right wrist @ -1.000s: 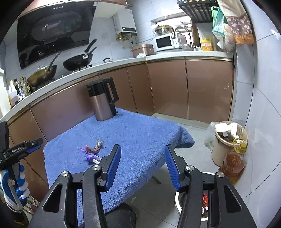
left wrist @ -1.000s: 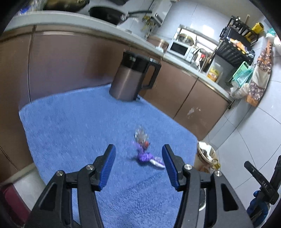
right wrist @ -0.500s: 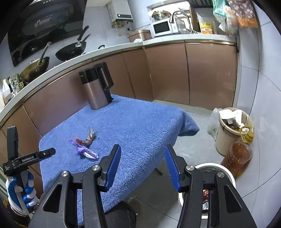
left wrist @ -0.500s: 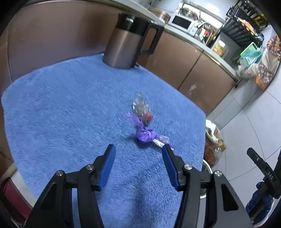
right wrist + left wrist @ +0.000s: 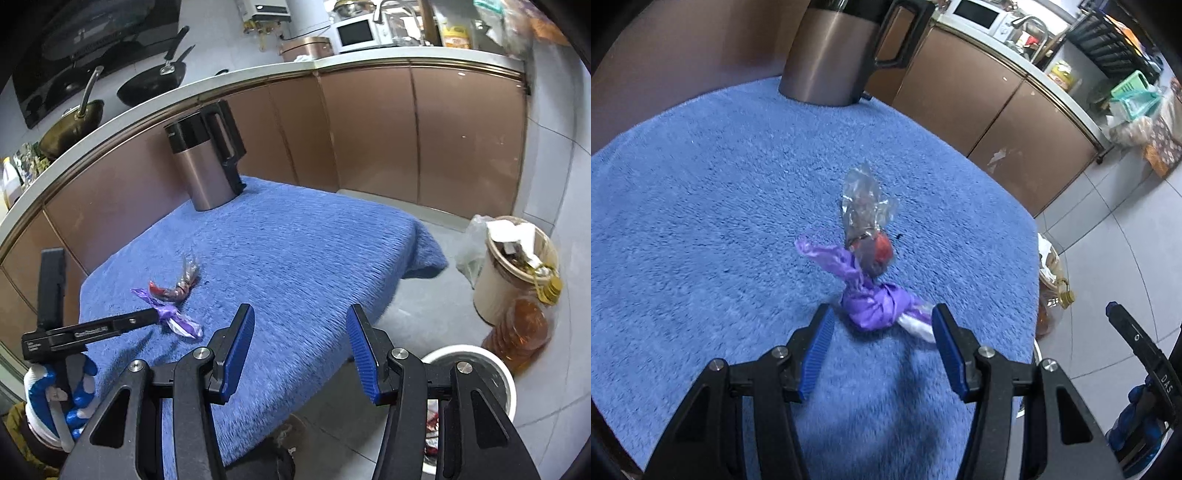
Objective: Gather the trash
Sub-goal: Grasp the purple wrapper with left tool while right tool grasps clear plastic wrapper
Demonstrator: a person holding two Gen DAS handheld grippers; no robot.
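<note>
A crumpled purple wrapper (image 5: 875, 301) with a white end lies on the blue towel-covered table (image 5: 701, 206). A clear wrapper with a red piece (image 5: 866, 221) lies just behind it, touching it. My left gripper (image 5: 881, 332) is open, low over the towel, its blue pads either side of the purple wrapper without gripping it. In the right wrist view the purple wrapper (image 5: 177, 321) and clear wrapper (image 5: 181, 286) lie at the table's left, with the left gripper's finger over them. My right gripper (image 5: 301, 347) is open and empty over the table's front edge.
A steel jug with a black handle (image 5: 207, 162) stands at the table's back edge. A white bin (image 5: 472, 384) sits on the floor below my right gripper. A full beige waste bucket (image 5: 509, 273) and an oil bottle (image 5: 524, 328) stand to the right. Brown cabinets line the back.
My left gripper has moved forward and down until its open fingers flank the purple wrapper. My right gripper has shifted slightly closer to the table edge.
</note>
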